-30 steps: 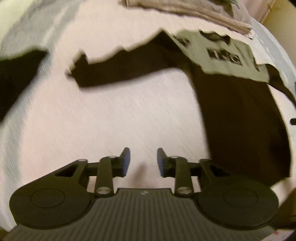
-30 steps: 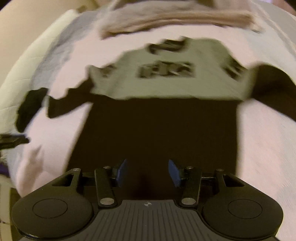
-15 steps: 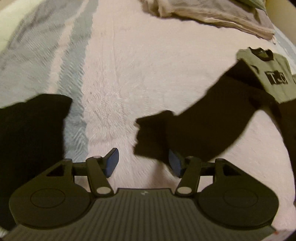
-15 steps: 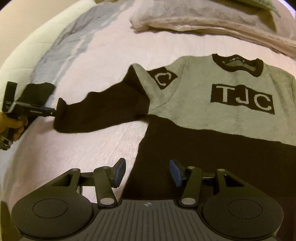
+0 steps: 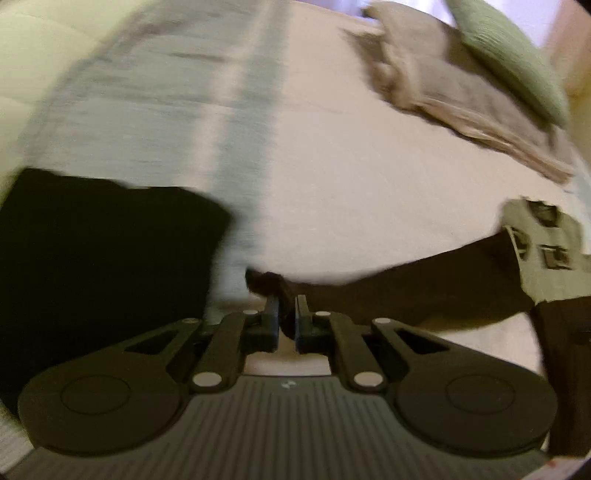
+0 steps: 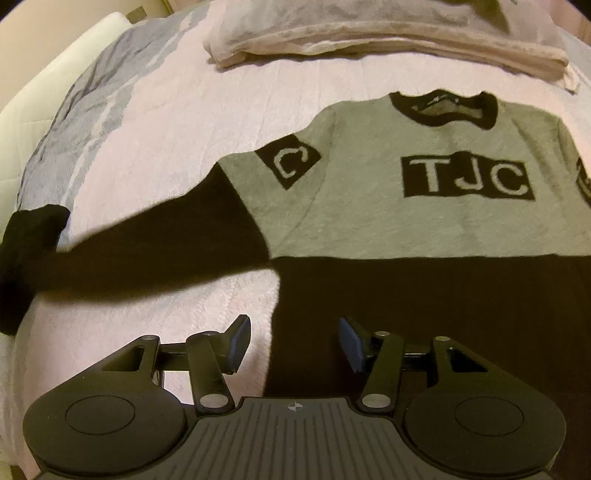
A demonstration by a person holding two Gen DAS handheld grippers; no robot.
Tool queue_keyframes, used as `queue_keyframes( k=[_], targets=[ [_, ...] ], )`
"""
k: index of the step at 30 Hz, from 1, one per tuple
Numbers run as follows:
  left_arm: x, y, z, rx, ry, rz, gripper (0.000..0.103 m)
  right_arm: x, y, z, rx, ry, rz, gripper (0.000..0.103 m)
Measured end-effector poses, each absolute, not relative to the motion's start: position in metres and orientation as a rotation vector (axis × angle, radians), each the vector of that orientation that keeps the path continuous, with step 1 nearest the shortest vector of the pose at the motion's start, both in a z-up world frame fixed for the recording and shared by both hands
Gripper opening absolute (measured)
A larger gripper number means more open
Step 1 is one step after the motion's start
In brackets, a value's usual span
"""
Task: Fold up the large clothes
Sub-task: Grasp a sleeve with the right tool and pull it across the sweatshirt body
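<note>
A grey-and-black sweater lay spread face up on the bed, its black collar toward the folded beige blanket at the head of the bed. The upper chest was grey, with a black panel reading "TJC" and a black patch bearing a "C" on the shoulder; the lower body and the sleeves were black.

The left gripper had just closed its fingers, and they were clamped on the cuff of the black sleeve, a dark fold of knit standing up between the blue pads. From there the sleeve stretched out across the pale bedspread to the grey shoulder at the right edge of the left wrist view. In the right wrist view the same sleeve ran out to the left, away from the body (the left gripper itself did not show there).

The right gripper hung over the sweater's black lower body near its left side edge, fingers apart, with nothing between them.

Another black garment lay on the bed beside the left gripper, at the blue-grey striped part of the bedspread. A green pillow rested on the beige blanket.
</note>
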State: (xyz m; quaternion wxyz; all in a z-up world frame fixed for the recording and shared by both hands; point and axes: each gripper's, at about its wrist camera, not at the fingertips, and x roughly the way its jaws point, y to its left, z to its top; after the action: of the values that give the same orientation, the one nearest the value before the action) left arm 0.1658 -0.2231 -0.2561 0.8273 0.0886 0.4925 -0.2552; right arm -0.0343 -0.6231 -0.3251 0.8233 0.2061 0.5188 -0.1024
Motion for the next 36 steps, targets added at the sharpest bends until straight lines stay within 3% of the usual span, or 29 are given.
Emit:
queue_keyframes(
  k=[2,7,14,19,27,36],
  targets=[
    [0.159,-0.207,-0.258,0.191,1.104,-0.483,0.0,-0.033,-0.623,-0.331,0.454,1.105,-0.216,0.051],
    [0.132,-0.196,-0.285,0.21,1.205,-0.436,0.0,-0.046,-0.631,-0.336,0.468,1.106,-0.254,0.051],
    [0.111,-0.22,-0.281,0.195,1.169,-0.52,0.004,-0.097,-0.674,-0.352,0.634,1.186,-0.421,0.053],
    [0.094,-0.27,-0.267,0.257,1.128,-0.637,0.006,-0.162,-0.728,-0.328,0.723,1.1,-0.568,0.053],
    [0.038,-0.392,-0.235,0.299,1.051,-0.787,0.013,-0.281,-0.875,-0.27,0.615,0.934,-0.746,0.053],
    [-0.077,-0.592,-0.237,0.373,1.04,-0.837,0.026,-0.39,-1.082,-0.281,0.663,0.906,-0.768,0.053]
  ],
)
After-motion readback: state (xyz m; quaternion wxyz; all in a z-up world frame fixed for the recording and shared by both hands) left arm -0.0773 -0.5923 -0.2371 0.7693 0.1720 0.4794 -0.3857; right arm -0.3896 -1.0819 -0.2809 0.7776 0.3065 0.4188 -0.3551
